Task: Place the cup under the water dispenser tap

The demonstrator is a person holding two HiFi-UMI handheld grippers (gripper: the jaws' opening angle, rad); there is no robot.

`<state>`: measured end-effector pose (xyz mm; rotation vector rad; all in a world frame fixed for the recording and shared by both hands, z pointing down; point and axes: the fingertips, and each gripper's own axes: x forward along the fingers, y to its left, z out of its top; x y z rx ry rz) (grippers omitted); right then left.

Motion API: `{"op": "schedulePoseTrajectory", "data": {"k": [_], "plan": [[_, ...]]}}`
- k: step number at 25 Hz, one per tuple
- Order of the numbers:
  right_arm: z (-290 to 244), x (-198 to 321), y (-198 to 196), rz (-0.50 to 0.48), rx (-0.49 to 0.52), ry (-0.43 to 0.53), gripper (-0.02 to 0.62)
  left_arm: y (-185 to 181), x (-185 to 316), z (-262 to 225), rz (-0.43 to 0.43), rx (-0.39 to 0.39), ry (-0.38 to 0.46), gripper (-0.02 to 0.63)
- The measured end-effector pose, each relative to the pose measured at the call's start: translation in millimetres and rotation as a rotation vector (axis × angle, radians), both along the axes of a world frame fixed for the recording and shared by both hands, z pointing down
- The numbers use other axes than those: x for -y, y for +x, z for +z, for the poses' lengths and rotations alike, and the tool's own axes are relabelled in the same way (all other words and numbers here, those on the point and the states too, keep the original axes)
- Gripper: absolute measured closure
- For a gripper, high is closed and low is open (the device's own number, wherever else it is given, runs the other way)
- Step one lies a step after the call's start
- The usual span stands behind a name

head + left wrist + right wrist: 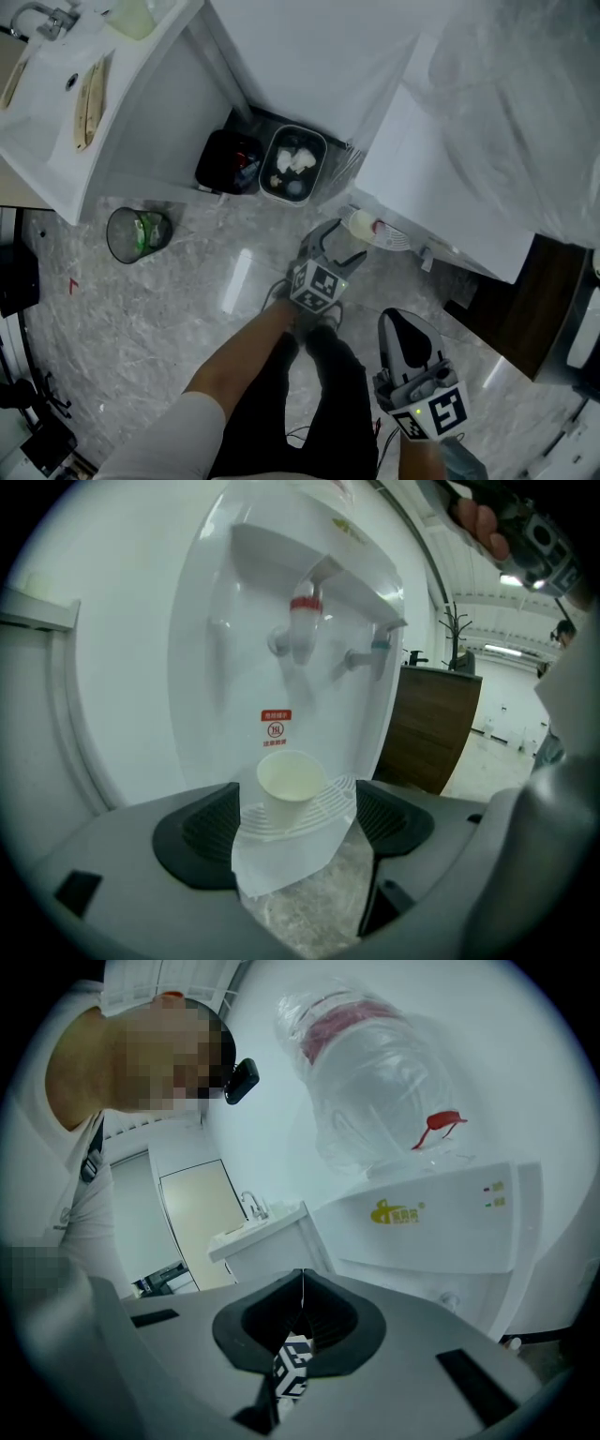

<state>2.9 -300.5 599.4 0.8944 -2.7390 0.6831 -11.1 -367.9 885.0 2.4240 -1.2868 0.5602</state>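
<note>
A white paper cup (289, 785) stands upright on the white drip tray (328, 810) of the water dispenser (281, 592), roughly below the red tap (302, 621); a blue tap (375, 649) is to its right. My left gripper (298, 829) is open, its dark pads (202, 832) wide apart and short of the cup, touching nothing. From above, the cup (360, 223) sits just beyond the left gripper (339, 242). My right gripper (405, 339) hangs lower right, away from the dispenser, jaws shut with nothing in them (302, 1302).
The dispenser carries a large clear water bottle (375, 1082). A grey bin (293, 164) and a black bin (228, 161) stand by the wall, a mesh wastebasket (138, 234) on the marble floor. A sink counter (66, 84) is at the left, a brown cabinet (506, 309) at the right.
</note>
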Motion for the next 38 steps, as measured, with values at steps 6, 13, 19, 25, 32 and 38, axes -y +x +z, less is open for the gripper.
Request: {"op": "schedulePoseTrajectory", "data": {"k": [6, 13, 19, 25, 32, 38], "plan": [[-45.7, -6.9, -7.5, 0.032, -0.051, 0.017, 0.578, -10.1, -55.1, -116.6, 0.014, -0.077, 0.008, 0.238], [-117.0, -30.0, -2.3, 0.077, -0.096, 0.044, 0.578, -14.5, -99.1, -294.7, 0.056, -0.145, 0.061, 0.239], [-183.6, -61.7, 14.4, 0.132, -0.097, 0.068, 0.578, -17.6, -141.6, -409.9, 0.088, -0.178, 0.095, 0.250], [-234.8, -92.9, 19.7, 0.171, -0.076, 0.091, 0.578, -23.8, -174.3, -492.7, 0.077, -0.241, 0.149, 0.488], [-276.9, -124.7, 4.3, 0.145, -0.059, 0.125, 0.578, -26.2, -196.2, -544.5, 0.064, -0.245, 0.156, 0.601], [-293.7, -145.3, -0.2, 0.143, -0.078, 0.137, 0.578, -23.3, -210.4, -580.5, 0.051, -0.272, 0.172, 0.601]]}}
